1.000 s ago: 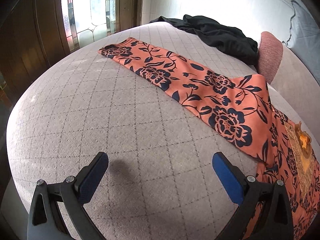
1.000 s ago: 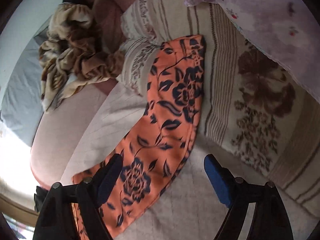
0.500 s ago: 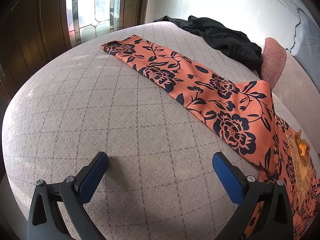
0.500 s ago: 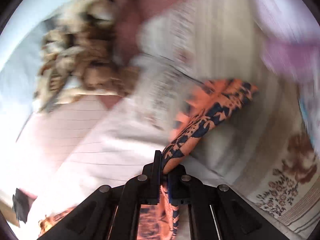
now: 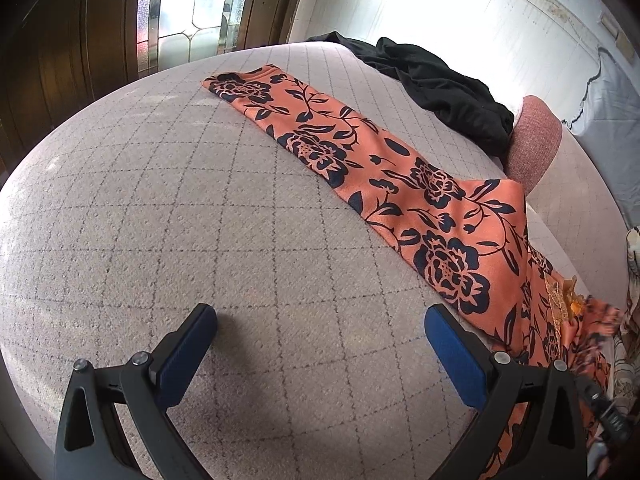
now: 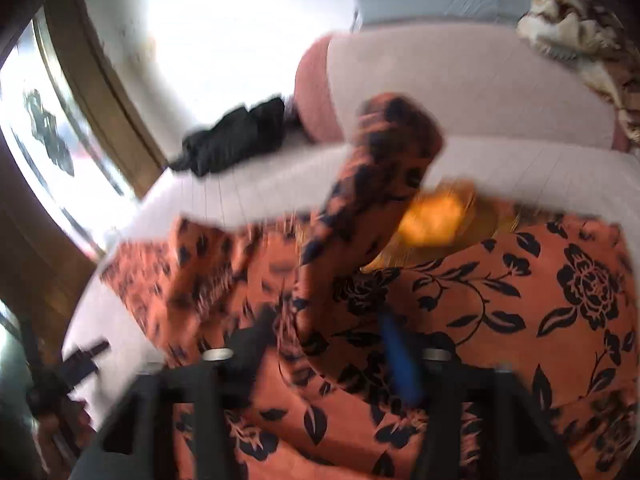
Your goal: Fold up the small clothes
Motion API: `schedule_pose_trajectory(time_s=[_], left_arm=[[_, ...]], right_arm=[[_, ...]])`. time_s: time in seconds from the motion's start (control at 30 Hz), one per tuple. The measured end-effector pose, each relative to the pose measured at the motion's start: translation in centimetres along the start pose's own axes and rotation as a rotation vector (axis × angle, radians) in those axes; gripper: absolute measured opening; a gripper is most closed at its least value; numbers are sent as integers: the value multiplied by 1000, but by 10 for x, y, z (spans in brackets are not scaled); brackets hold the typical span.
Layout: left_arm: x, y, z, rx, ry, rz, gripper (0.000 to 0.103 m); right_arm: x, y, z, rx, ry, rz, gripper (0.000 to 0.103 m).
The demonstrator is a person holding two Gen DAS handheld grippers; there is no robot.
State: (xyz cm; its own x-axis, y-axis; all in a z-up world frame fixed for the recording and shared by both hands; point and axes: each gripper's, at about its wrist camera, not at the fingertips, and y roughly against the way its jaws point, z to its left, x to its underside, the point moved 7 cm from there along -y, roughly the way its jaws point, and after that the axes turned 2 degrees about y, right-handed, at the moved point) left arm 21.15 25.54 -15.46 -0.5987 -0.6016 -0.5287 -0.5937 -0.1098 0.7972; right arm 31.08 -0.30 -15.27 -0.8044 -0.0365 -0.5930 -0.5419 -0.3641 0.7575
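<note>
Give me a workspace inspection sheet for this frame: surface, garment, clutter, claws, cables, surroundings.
Surface: quilted grey bed cover, mostly bare.
Job's things: orange floral garment, one sleeve laid flat; other sleeve blurred, in mid-air.
Clutter: black garment; pink cushion; leopard-print cloth.
Claws: left claw open, holding nothing; right claw opening, sleeve cloth between its jaws.
Cables: nothing seen.
Surroundings: leaded-glass window, white wall.

Bare bedspread (image 5: 168, 216) open leftward; orange garment (image 5: 400, 184) blocks the right.
</note>
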Motion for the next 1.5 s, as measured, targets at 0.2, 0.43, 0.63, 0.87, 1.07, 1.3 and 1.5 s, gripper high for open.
schedule_pose_trajectory(time_s=[0.2, 0.43, 0.63, 0.87, 1.07, 1.3, 1.5], left_arm=[[-1, 1, -1, 12, 35, -4, 103], [0, 6, -11, 34, -3, -19, 103], [-2, 34, -35, 136, -102, -98, 103], [33, 67, -128, 390, -404, -28, 103], [35, 73, -241, 602, -494, 125, 103], [59, -16, -294, 580, -387, 411, 87], [69, -43, -299, 566, -228, 475, 66]], right_arm=[[19, 15, -14, 2, -25, -5, 93], [-39, 36, -26, -154, -244, -74, 93], [-37, 35, -5, -146, -182, -105, 93], [6, 67, -94, 17, -253, -169, 93], [35, 47, -179, -75, -515, -148, 93], [40, 54, -176, -102, -438, -242, 96], [42, 55, -172, -122, -439, -272, 96]])
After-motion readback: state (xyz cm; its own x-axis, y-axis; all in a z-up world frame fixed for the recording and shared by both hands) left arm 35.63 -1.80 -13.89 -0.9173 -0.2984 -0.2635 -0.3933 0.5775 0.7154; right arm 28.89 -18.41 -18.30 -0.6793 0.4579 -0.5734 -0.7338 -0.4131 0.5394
